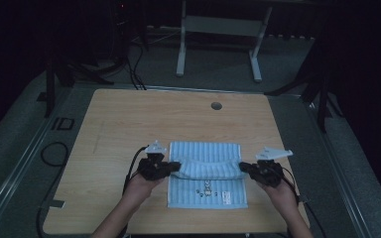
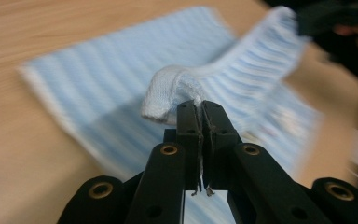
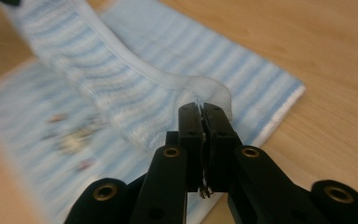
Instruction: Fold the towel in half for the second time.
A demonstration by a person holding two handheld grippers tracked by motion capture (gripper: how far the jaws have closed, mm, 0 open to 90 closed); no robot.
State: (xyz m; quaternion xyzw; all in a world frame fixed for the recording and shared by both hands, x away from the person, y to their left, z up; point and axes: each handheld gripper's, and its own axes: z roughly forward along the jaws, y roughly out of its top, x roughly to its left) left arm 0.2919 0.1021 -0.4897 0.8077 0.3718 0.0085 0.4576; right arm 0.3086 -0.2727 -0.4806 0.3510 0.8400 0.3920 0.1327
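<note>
A light wooden table (image 1: 129,124) has a round grommet hole (image 1: 216,105) near its far edge; a white desk frame (image 1: 218,39) stands beyond the table.

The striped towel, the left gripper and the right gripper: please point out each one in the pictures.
striped towel (image 1: 188,151), high view, on its flat far part.
left gripper (image 2: 201,106), left gripper view, at the jaw tips shut on the towel's fold.
right gripper (image 3: 202,110), right gripper view, at the jaw tips shut on the towel's edge.
</note>
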